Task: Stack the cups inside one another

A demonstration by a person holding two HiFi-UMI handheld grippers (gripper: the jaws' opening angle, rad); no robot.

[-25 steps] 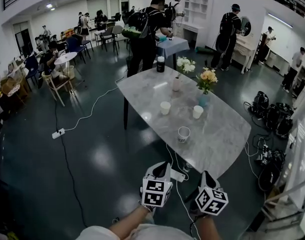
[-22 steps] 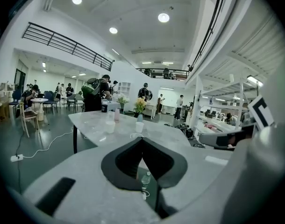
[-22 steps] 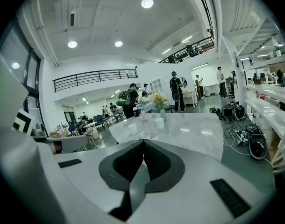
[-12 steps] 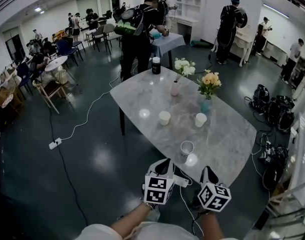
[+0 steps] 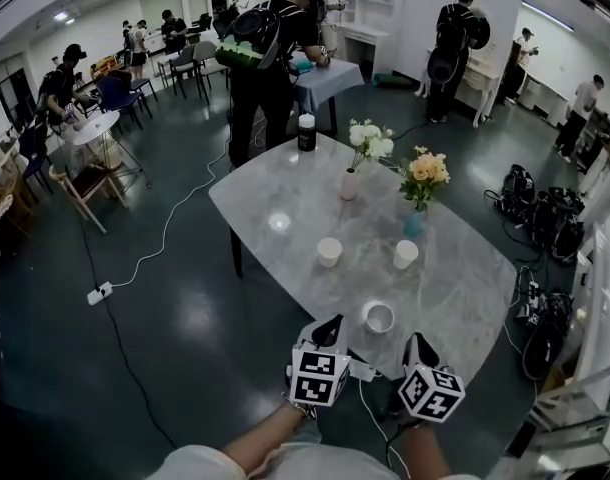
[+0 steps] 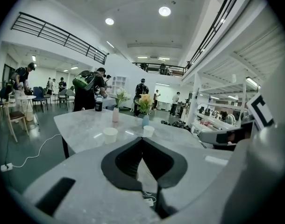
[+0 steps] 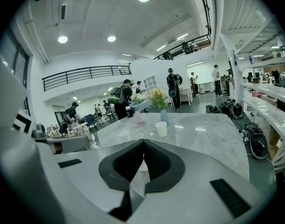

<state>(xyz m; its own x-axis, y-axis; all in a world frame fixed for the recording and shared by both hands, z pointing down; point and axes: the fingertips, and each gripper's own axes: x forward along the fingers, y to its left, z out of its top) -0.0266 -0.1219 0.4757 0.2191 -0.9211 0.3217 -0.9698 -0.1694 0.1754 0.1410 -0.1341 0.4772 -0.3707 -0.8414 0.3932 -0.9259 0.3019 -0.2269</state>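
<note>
Three small white round cups stand apart from one another on the pale grey marble-patterned tabletop (image 5: pixel 455 288), none inside another. The left cup (image 5: pixel 329 251) and the right cup (image 5: pixel 406 254) sit side by side near the middle. The nearest cup (image 5: pixel 379 317) is close to the table's near edge.

Behind them a slim white vase (image 5: pixel 350 184) holds white flowers. A blue vase (image 5: pixel 414 224) of yellow and orange flowers stands just behind the right cup. A black bottle with a white cap (image 5: pixel 306 133) is at the far edge.

Both tools are held low in front of the person, short of the cups. The left gripper (image 5: pixel 332 324) has its jaws pressed together with nothing between them, and the right gripper (image 5: pixel 417 344) is likewise closed and empty (each gripper's own view shows the dark pads meeting at the tips). In the head view the nearest cup shows between the two tips and slightly beyond them, touched by neither.

On the dark glossy floor to the left lies a white power strip (image 5: pixel 100 293) on a white cable. Several people stand at other tables further back.
</note>
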